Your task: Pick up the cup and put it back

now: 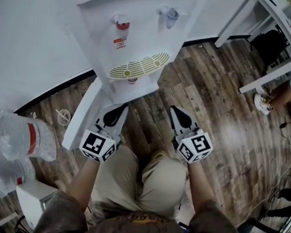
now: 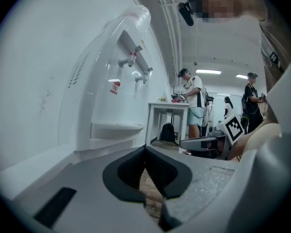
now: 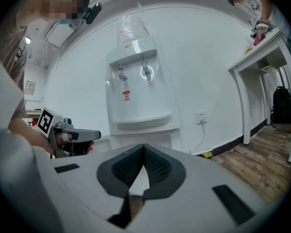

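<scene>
No cup shows in any view. A white water dispenser (image 1: 136,28) stands against the wall ahead, with a red tap (image 1: 121,23), a blue tap (image 1: 170,14) and a slotted drip tray (image 1: 139,66). My left gripper (image 1: 120,109) is held low in front of the dispenser's base, jaws shut and empty. My right gripper (image 1: 177,111) is level with it to the right, also shut with nothing held. In the left gripper view the left gripper (image 2: 145,148) has the dispenser (image 2: 111,96) to its left. In the right gripper view the right gripper (image 3: 144,147) points at the dispenser (image 3: 138,91).
Clear water jugs (image 1: 24,140) and a white box (image 1: 34,198) sit at the left. A white table (image 1: 269,13) stands at the right, with a black bag (image 1: 271,45) under it and a person's foot (image 1: 269,98) beside it. The floor is wood planks.
</scene>
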A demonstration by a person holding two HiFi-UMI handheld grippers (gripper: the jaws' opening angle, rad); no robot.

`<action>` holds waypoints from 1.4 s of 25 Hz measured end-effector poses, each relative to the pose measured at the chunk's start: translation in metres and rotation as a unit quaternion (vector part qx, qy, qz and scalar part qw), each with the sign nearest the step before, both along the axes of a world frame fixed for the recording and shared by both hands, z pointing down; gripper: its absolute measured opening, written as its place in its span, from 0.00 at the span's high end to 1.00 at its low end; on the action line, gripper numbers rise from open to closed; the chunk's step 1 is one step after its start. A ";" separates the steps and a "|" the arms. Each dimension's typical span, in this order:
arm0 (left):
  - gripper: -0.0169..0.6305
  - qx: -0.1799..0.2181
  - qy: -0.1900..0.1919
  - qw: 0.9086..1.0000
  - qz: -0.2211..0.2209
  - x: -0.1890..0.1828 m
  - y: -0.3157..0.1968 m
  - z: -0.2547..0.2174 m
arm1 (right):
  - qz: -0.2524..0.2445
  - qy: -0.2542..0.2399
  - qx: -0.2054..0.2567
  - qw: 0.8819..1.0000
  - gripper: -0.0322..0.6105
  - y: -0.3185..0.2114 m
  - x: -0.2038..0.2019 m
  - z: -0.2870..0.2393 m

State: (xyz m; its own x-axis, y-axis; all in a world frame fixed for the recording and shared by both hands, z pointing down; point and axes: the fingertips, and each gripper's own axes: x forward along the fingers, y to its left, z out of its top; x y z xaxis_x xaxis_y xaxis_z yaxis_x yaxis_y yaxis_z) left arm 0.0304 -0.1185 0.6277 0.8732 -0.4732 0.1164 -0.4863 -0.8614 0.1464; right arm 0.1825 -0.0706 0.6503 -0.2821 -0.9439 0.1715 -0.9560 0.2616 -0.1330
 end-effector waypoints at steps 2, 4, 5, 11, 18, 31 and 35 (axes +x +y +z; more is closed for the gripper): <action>0.97 0.002 0.002 1.000 -0.005 -0.006 -0.001 0.003 | 0.001 0.000 0.002 1.000 0.95 0.000 -0.002 -0.001; 0.97 0.006 0.003 1.000 -0.009 -0.011 -0.001 0.004 | 0.003 -0.001 0.004 1.000 0.95 0.000 -0.006 -0.002; 0.97 0.009 0.003 1.000 -0.009 -0.013 0.000 0.004 | 0.002 -0.002 0.005 1.000 0.95 0.001 -0.008 -0.002; 0.97 0.012 0.000 1.000 -0.018 -0.024 0.001 0.006 | 0.002 0.001 0.004 1.000 0.95 0.006 -0.016 0.001; 0.97 0.012 0.001 1.000 -0.019 -0.031 0.001 0.011 | 0.008 0.007 -0.003 1.000 0.96 0.002 -0.023 0.004; 0.97 -0.001 0.014 1.000 -0.022 -0.037 0.001 0.014 | -0.044 0.000 -0.024 0.999 0.46 -0.016 -0.055 0.030; 0.97 -0.002 0.014 1.000 -0.024 -0.038 0.002 0.013 | -0.056 -0.020 -0.046 0.997 0.30 -0.033 -0.060 0.058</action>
